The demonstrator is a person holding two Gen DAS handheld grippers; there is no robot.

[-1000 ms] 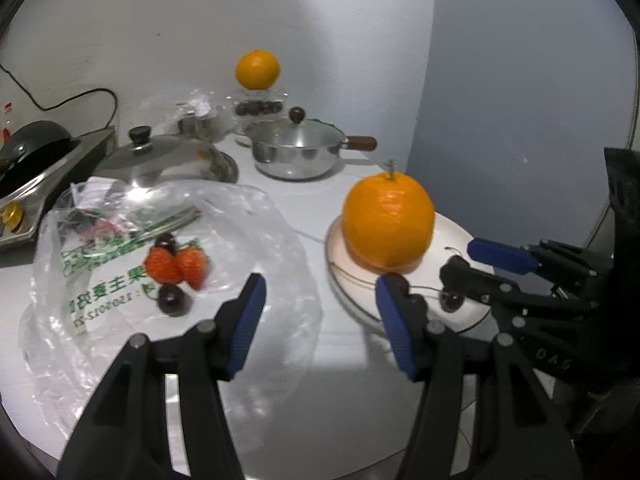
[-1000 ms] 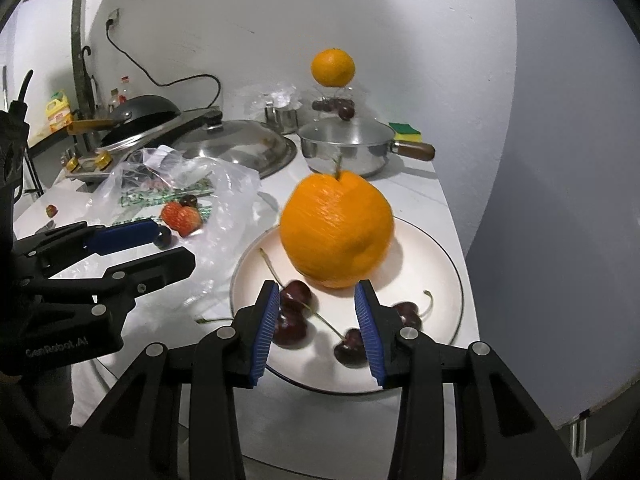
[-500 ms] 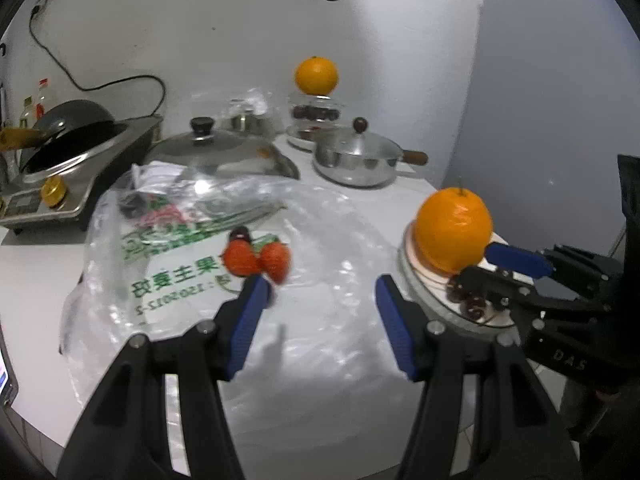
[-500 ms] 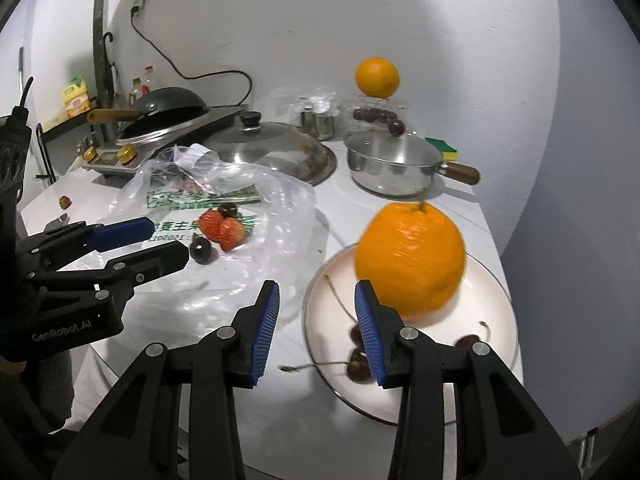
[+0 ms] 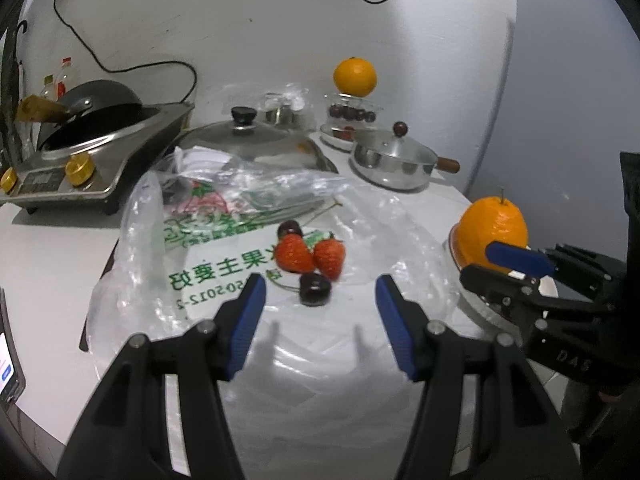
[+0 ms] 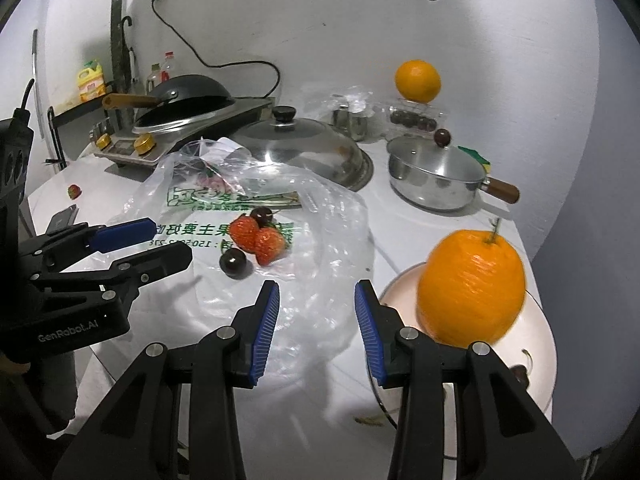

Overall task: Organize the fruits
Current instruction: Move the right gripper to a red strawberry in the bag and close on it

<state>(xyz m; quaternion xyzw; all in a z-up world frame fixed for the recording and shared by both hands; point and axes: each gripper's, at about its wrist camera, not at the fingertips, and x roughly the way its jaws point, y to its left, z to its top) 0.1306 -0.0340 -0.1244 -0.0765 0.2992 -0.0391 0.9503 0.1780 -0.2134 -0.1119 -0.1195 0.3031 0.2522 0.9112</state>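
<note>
Two strawberries (image 5: 310, 255) and two dark cherries (image 5: 315, 289) lie on a clear plastic bag (image 5: 224, 264) on the white counter. My left gripper (image 5: 320, 324) is open and empty just in front of them. An orange (image 6: 471, 286) stands on a white plate (image 6: 540, 352) with cherries at the right. My right gripper (image 6: 316, 332) is open and empty over the bag's edge, left of the plate. The strawberries (image 6: 258, 236) and a cherry (image 6: 233, 263) lie beyond it. The right gripper also shows in the left wrist view (image 5: 508, 264).
A steel pan (image 5: 394, 162) and a glass lid (image 5: 248, 146) stand at the back. A second orange (image 5: 355, 77) sits on a cherry box. A wok on a cooker (image 5: 88, 152) is at the left. The counter edge is near the plate.
Both grippers have swung left, away from the plate and toward the bag. The strawberries and cherries are now centred before the left gripper. Both stay open.
</note>
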